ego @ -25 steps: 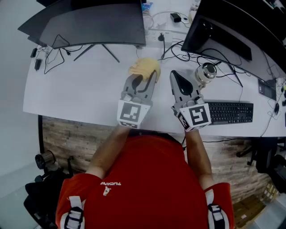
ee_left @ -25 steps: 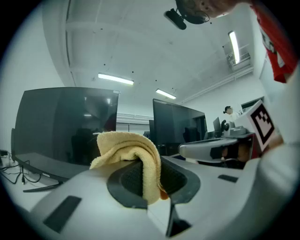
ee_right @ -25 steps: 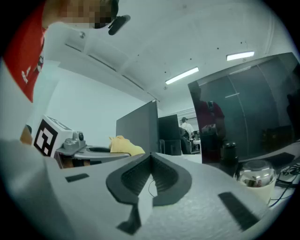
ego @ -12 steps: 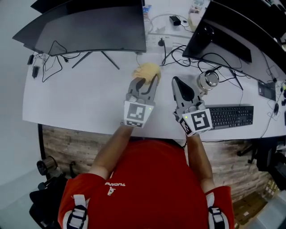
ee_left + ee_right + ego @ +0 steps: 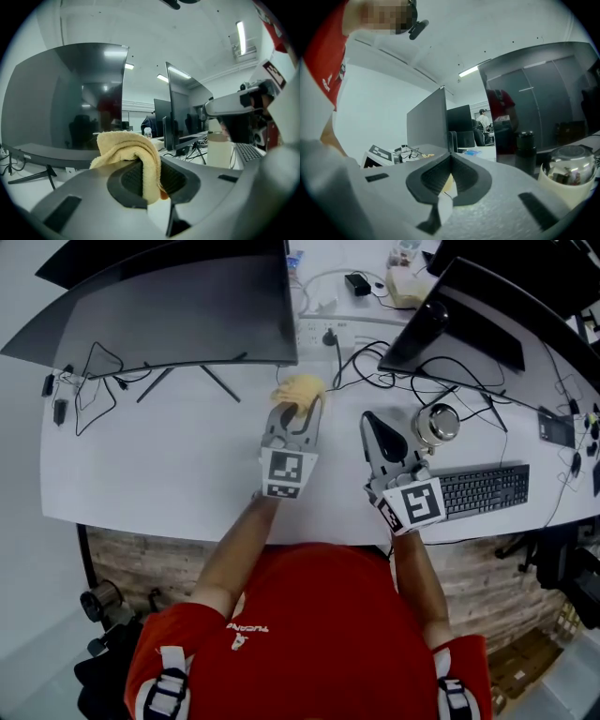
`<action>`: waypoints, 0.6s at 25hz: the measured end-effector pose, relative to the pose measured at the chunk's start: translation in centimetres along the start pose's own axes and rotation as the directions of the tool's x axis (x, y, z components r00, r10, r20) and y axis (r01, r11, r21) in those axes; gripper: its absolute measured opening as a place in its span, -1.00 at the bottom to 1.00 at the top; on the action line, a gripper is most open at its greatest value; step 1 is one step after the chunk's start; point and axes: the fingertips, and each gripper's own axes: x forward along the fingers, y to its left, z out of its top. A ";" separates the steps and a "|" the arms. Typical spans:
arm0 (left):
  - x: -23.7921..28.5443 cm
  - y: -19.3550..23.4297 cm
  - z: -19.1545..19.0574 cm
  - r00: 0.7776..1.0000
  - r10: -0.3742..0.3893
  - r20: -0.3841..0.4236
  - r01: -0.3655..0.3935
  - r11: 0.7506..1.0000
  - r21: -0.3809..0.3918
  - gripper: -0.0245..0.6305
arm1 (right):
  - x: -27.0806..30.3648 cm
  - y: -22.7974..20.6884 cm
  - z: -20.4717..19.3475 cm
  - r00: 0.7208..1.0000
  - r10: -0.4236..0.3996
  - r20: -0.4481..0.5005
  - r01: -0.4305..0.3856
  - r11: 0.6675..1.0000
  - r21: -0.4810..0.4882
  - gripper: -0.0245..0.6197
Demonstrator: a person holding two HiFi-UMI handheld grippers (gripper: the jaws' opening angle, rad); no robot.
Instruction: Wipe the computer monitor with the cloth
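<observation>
The computer monitor (image 5: 178, 301), a wide curved screen on thin splayed legs, stands along the back edge of the worktop (image 5: 159, 456) toward its left corner. Loose cables (image 5: 89, 371) lie under its left end. Its dark face looks toward the front edge, so it can be reached from where the person stands.

Just right of it, near the screen's lower right corner, the yellow cloth (image 5: 300, 388) is carried by the left gripper (image 5: 298, 409). In the left gripper view the jaws are clamped on a fold of the cloth (image 5: 129, 150). The bulk bunches out over the jaw tips, which looks meant to offer a soft pad to the glass and keep the hard jaws back. The screen (image 5: 65, 93) fills the space behind the cloth. The two seem apart, so I judge wiping has not begun and the gripper is poised to approach.

Further right, the right gripper (image 5: 372, 418) hangs over the worktop near the front edge. Its own view shows the jaws (image 5: 451, 176) brought together at the tips with nothing between them. It is likely idle, since the wipe needs one hand.

Just beside it sits a metal-topped cup (image 5: 437, 425). A keyboard (image 5: 483, 488) lies along the front edge to the right, and a second monitor (image 5: 478, 310) stands at the back right corner.
</observation>
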 end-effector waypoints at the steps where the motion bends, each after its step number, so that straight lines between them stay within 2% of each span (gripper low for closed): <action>1: 0.4 0.3 -0.5 1.000 0.001 -0.013 -0.001 1.000 0.001 -0.76 | 0.2 -0.1 -0.1 1.000 -0.002 -0.003 0.002 1.000 0.002 -0.91; 9: 3.2 2.1 -4.0 0.995 0.016 -0.094 -0.020 0.999 -0.035 -0.76 | 0.7 -0.5 -0.8 1.000 -0.013 -0.028 0.013 1.000 0.011 -0.91; 15: 5.3 3.2 -3.6 0.995 0.036 -0.097 -0.042 0.997 -0.061 -0.76 | 0.5 -1.0 -1.2 0.998 -0.031 -0.045 0.032 0.999 0.024 -0.91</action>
